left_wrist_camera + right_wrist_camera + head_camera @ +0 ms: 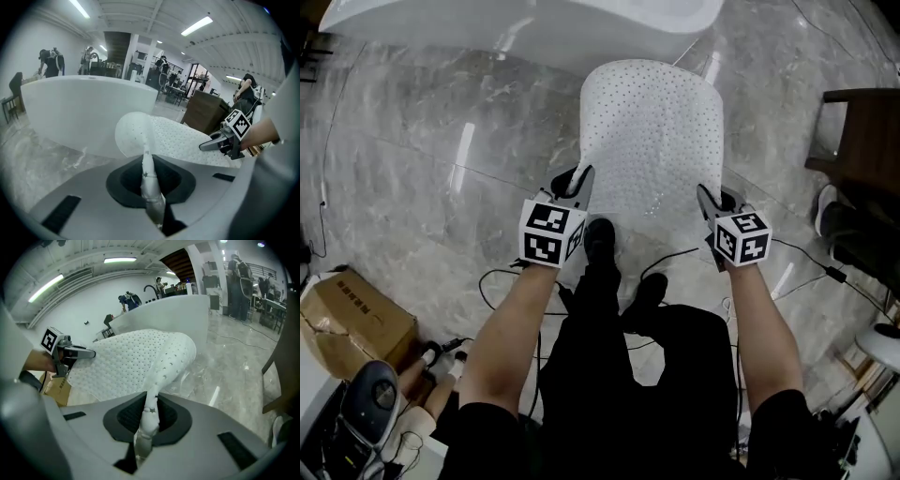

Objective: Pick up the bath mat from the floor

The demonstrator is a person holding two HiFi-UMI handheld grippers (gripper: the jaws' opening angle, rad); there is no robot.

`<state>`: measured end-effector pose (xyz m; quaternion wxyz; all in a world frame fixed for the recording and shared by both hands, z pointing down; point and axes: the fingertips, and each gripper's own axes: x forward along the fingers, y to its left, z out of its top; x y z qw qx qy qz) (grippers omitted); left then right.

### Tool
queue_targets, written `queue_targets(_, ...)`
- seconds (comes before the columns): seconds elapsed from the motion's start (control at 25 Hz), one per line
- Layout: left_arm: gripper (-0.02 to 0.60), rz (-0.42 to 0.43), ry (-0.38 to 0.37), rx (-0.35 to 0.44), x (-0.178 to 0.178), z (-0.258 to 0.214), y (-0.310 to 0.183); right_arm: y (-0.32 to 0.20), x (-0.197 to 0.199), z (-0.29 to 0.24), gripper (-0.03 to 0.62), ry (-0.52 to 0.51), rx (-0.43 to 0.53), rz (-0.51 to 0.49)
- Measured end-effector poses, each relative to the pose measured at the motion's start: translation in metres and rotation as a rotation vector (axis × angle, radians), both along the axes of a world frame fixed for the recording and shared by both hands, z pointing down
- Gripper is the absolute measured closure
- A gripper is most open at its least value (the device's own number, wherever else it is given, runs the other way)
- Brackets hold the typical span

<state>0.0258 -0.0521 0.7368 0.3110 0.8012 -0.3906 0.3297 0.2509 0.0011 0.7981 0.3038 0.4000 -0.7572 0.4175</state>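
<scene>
The white perforated bath mat (652, 131) stretches away from me toward the tub, held up by its two near corners. My left gripper (580, 180) is shut on the near left corner. My right gripper (706, 199) is shut on the near right corner. In the left gripper view a fold of the mat (151, 180) is pinched between the jaws, and the right gripper (206, 146) shows across the sheet. The right gripper view has the mat (126, 362) bunched in its jaws, with the left gripper (91, 353) at the far corner. I cannot tell whether the mat's far edge touches the floor.
A white bathtub (516, 23) stands just beyond the mat. A cardboard box (347, 319) sits at the lower left and dark wooden furniture (862, 131) at the right. Black cables (675, 255) run over the marble floor near my black shoes (600, 234). People stand far off in the room.
</scene>
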Motion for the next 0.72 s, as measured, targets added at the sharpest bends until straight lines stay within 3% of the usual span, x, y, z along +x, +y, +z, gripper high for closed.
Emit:
queue_targets(0.32,0.540,-0.071,0.031,0.052,-0.022,-0.135,-0.028,-0.034,-0.026,-0.140,0.554,-0.038,0.052,0.034)
queue_targets(0.72,0.540,-0.144,0.083,0.103,-0.063,-0.252,-0.050,-0.069,-0.031,-0.259,0.554,-0.085,0.145,0.082)
